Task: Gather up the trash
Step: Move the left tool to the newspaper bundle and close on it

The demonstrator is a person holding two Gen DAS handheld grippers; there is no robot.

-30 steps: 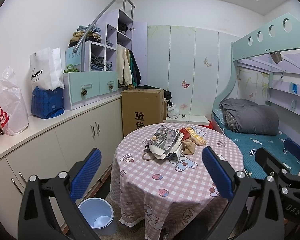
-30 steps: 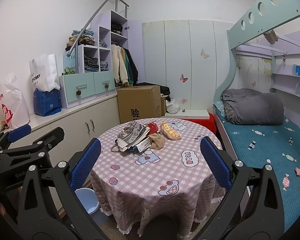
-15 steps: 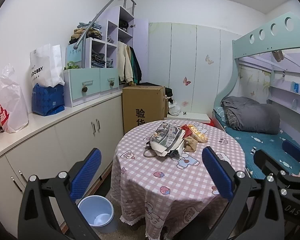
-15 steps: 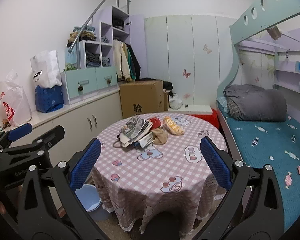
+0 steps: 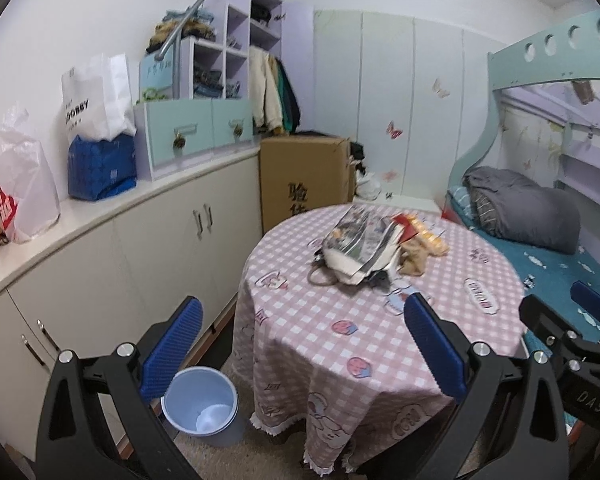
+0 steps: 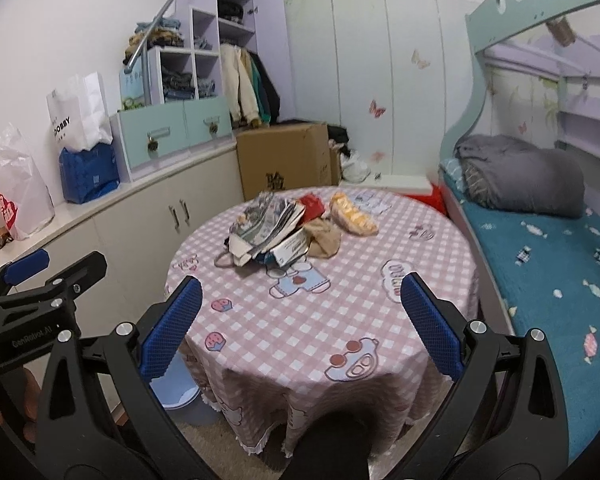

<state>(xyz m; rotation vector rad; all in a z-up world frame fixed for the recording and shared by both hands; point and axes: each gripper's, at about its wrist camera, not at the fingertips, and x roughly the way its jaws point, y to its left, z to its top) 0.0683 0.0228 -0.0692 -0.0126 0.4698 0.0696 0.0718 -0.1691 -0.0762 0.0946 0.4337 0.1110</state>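
On the floor at the near left, a light blue bin [image 5: 200, 404] stands beside the round bench [image 5: 340, 340] with its pink checked cloth, just under the cloth's left edge. The left hand-held gripper [image 5: 300, 344] hovers short of the bench, its blue-padded fingers wide apart and holding nothing. Toward the far middle of the bench lies the trash: a crumpled magazine pile [image 6: 268, 228], a red wrapper [image 6: 313, 205], a tan crumpled bag [image 6: 324, 242] and a yellow snack packet [image 6: 352, 216], all touching or close together. The right hand-held gripper [image 6: 298, 320] is likewise spread open and empty, near the bench's front edge. At the far right a grey quilt [image 6: 520, 172] rests on the blue bed [image 6: 540, 264].
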